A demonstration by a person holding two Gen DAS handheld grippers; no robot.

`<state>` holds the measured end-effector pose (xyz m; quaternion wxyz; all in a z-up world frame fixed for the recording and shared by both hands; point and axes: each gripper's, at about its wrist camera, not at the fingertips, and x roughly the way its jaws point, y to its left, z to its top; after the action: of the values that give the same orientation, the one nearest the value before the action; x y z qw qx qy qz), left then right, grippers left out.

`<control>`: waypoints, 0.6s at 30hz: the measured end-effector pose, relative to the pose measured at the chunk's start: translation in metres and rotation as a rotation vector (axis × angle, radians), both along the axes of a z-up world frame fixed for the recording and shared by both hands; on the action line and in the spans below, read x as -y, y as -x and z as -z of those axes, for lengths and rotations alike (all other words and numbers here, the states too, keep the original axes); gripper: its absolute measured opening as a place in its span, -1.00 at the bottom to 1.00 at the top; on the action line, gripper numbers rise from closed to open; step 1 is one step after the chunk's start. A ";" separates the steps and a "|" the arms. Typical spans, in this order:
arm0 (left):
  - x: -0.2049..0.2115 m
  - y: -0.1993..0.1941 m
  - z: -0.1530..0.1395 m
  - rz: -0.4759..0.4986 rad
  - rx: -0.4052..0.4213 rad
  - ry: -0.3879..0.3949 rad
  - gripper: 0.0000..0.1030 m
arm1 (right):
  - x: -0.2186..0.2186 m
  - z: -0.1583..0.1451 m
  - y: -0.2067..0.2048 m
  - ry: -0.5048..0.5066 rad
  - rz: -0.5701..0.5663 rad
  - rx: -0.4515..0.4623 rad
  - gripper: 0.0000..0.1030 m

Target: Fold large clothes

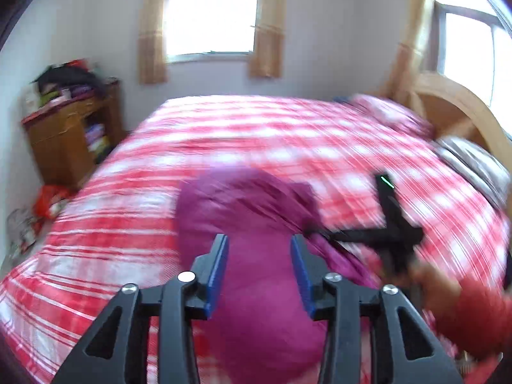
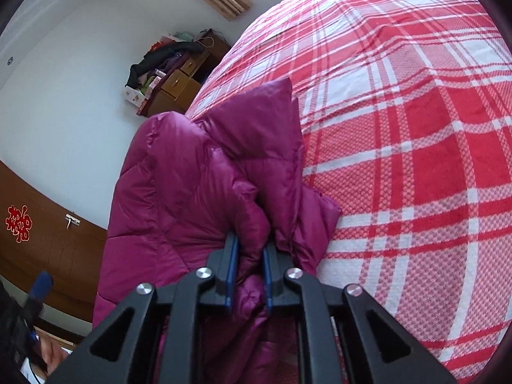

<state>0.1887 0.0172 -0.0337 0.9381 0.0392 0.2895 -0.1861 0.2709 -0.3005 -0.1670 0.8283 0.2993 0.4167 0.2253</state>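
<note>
A magenta puffer jacket [image 1: 249, 224] lies bunched on a bed with a red and white checked cover [image 1: 256, 134]. My left gripper [image 1: 260, 249] is open, held just above the jacket with nothing between its blue pads. My right gripper [image 2: 250, 249] is shut on a fold of the jacket [image 2: 198, 172] near the bed's edge and lifts it a little. The right gripper also shows in the left wrist view [image 1: 387, 240], blurred, at the jacket's right side. The left wrist view is motion-blurred.
A wooden cabinet [image 1: 70, 134] piled with clothes stands left of the bed by the wall. A wooden headboard [image 1: 460, 112] and pillows [image 1: 473, 160] are at the right. Bags [image 1: 35, 211] lie on the floor. The checked cover [image 2: 400, 128] spreads right of the jacket.
</note>
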 end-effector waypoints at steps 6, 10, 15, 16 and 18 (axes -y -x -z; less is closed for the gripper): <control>0.021 -0.092 0.023 -0.126 -0.067 -0.050 -0.15 | 0.003 -0.001 0.013 0.042 0.005 0.013 -0.75; 0.042 -0.117 0.053 -0.128 -0.122 -0.118 -0.15 | 0.007 -0.003 0.021 0.056 0.003 0.019 -0.75; 0.053 -0.128 0.077 -0.156 -0.159 -0.162 -0.15 | 0.017 0.001 0.023 0.021 -0.003 0.011 -0.76; 0.053 -0.130 0.081 -0.162 -0.161 -0.160 -0.14 | 0.019 0.003 0.022 0.010 -0.005 0.007 -0.77; 0.053 -0.133 0.088 -0.166 -0.158 -0.161 -0.14 | 0.019 0.002 0.021 0.006 -0.009 0.004 -0.77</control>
<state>0.3216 -0.0360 -0.1221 0.9183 0.0755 0.3789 -0.0865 0.2503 -0.3197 -0.1694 0.8290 0.2946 0.4169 0.2284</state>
